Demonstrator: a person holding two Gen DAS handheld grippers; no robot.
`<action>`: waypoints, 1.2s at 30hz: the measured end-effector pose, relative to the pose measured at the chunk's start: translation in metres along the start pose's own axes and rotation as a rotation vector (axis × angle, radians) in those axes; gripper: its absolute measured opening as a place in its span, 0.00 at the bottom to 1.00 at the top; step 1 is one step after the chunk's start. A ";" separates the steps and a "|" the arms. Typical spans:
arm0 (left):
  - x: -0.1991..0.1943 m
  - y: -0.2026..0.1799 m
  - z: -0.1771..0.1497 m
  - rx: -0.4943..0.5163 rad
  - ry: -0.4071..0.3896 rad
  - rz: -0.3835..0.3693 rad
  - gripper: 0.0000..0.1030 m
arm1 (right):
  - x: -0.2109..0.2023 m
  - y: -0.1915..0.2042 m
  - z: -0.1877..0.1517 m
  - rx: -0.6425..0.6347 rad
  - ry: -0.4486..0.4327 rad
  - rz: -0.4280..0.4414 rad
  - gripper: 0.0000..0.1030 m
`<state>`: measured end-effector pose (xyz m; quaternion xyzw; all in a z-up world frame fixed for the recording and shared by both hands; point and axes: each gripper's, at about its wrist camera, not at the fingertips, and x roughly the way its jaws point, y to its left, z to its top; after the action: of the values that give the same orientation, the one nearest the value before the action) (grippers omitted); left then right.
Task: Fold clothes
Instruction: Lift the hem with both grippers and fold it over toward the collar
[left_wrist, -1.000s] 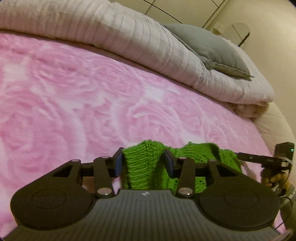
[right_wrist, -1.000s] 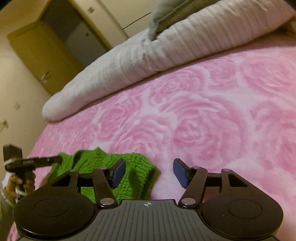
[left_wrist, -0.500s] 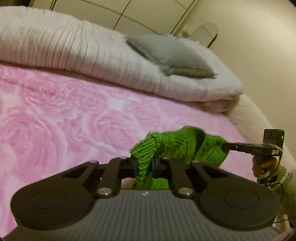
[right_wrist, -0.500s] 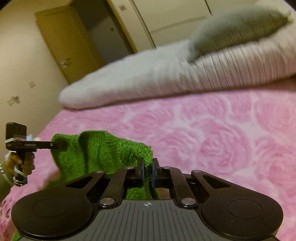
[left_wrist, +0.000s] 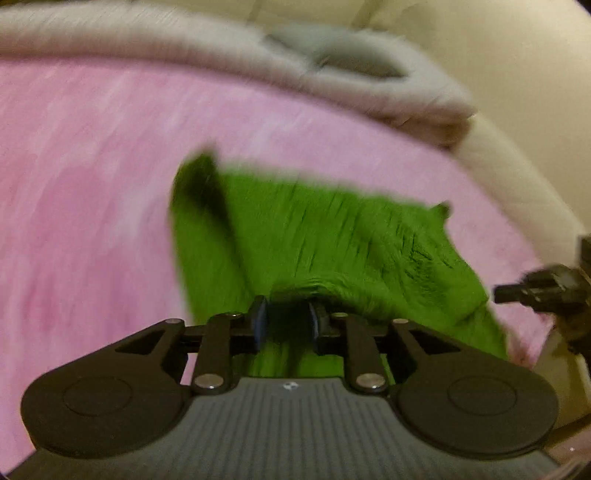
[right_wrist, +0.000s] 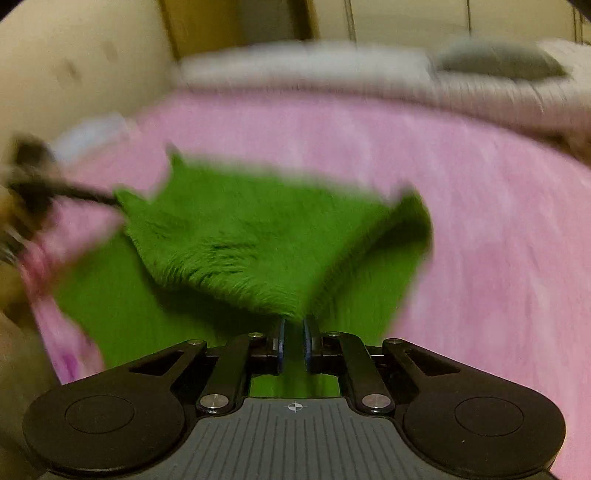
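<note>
Left gripper (left_wrist: 285, 326) is pinching a bunched edge of the green sweater (left_wrist: 332, 240), jaws partly closed, lifting it over the pink bed (left_wrist: 92, 184). Right gripper (right_wrist: 293, 345) is clamping another edge nearly shut; uneven pulling could slip the stretchy knit free and skew the fold.

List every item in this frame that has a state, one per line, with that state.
Left tool: shut on green knit garment.
Right tool: shut on green knit garment.
Green knit garment: held by both tools, spread between them, blurred.
Pink blanket: spread flat on the bed.
White duvet: bunched along the far edge.
Grey pillow: lying on the duvet.
</note>
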<state>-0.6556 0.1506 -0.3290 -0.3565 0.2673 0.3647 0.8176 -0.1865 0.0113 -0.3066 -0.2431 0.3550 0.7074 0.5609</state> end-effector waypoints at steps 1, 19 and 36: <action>-0.006 -0.001 -0.014 -0.054 0.001 0.014 0.21 | -0.007 0.009 -0.019 0.003 0.024 -0.021 0.09; 0.020 0.005 -0.026 -0.633 -0.190 -0.029 0.15 | 0.051 -0.020 -0.048 1.017 -0.240 0.216 0.34; -0.043 -0.036 -0.088 -0.380 -0.212 -0.042 0.08 | -0.029 -0.005 -0.089 0.822 -0.297 0.148 0.07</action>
<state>-0.6685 0.0474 -0.3381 -0.4691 0.0988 0.4270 0.7667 -0.1793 -0.0749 -0.3420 0.1303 0.5388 0.5730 0.6036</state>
